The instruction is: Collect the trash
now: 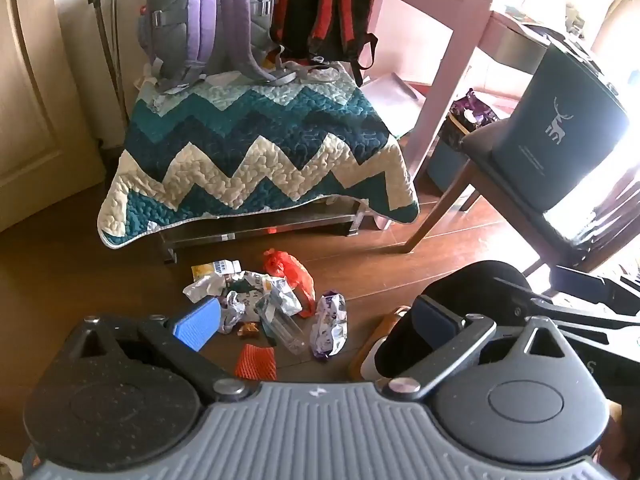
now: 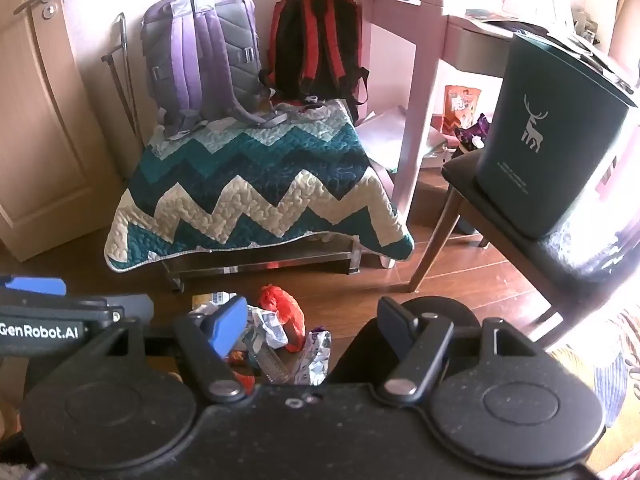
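Note:
A pile of trash (image 1: 260, 304) lies on the wooden floor in front of a quilt-covered bench: silver wrappers, a red plastic bag (image 1: 290, 272), a clear plastic bottle (image 1: 282, 326), a purple wrapper (image 1: 330, 322) and an orange net piece (image 1: 256, 362). My left gripper (image 1: 316, 320) hangs open above the pile, empty. My right gripper (image 2: 312, 324) is open too, above the same trash (image 2: 280, 336). A black bin (image 1: 452, 320) stands right of the pile, its rim by my left gripper's right finger; it also shows under my right gripper (image 2: 436, 312).
A bench under a zigzag quilt (image 1: 256, 160) carries a purple backpack (image 1: 208, 20) and a red-black backpack (image 1: 324, 8). A wooden chair (image 1: 496, 160) with a teal bag (image 1: 568, 128) stands right. A pink desk (image 1: 440, 40) is behind. A door (image 2: 36, 100) is at left.

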Action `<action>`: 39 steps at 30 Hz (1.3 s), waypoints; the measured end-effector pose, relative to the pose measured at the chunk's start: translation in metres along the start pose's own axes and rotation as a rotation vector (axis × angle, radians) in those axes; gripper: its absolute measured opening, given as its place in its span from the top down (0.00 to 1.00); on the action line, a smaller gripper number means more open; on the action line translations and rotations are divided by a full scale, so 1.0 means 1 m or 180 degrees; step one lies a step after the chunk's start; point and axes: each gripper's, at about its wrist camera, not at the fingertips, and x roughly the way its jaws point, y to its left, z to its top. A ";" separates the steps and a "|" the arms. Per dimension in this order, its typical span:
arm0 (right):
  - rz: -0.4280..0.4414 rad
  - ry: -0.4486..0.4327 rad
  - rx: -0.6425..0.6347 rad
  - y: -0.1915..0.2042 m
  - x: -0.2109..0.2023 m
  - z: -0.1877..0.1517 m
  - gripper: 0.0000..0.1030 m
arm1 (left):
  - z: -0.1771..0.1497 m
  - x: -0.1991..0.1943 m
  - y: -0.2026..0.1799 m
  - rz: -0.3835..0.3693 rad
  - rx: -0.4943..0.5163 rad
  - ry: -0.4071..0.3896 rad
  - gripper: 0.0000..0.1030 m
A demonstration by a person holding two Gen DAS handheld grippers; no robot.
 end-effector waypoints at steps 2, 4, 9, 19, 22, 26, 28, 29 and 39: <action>-0.0004 -0.0019 -0.0002 0.000 0.000 0.000 0.30 | 0.000 0.000 0.000 -0.0008 -0.0003 -0.0003 0.00; 0.0000 -0.0017 -0.0001 -0.001 0.000 0.000 0.30 | 0.000 0.000 0.000 -0.0003 0.0005 -0.0002 0.00; 0.0015 -0.0017 0.0002 0.002 0.001 0.001 0.30 | -0.002 -0.001 0.006 0.0008 0.0003 -0.0013 0.00; 0.0034 0.0015 -0.0012 0.001 0.005 0.004 0.30 | -0.004 0.006 0.020 -0.0023 -0.0109 0.0044 0.00; 0.0031 0.0017 -0.0012 0.000 0.004 0.005 0.30 | -0.005 0.006 0.021 -0.0027 -0.0108 0.0045 0.00; 0.0038 0.0020 -0.0025 0.003 0.008 0.003 0.30 | -0.004 0.006 0.017 -0.0019 -0.0105 0.0038 0.00; 0.0040 0.0023 -0.0027 0.002 0.007 0.004 0.30 | -0.004 0.006 0.016 -0.0016 -0.0104 0.0035 0.00; 0.0040 0.0024 -0.0029 0.002 0.007 0.004 0.30 | -0.003 0.006 0.016 -0.0016 -0.0107 0.0038 0.00; 0.0043 0.0023 -0.0029 0.002 0.007 0.004 0.30 | -0.001 0.005 0.013 -0.0016 -0.0113 0.0021 0.00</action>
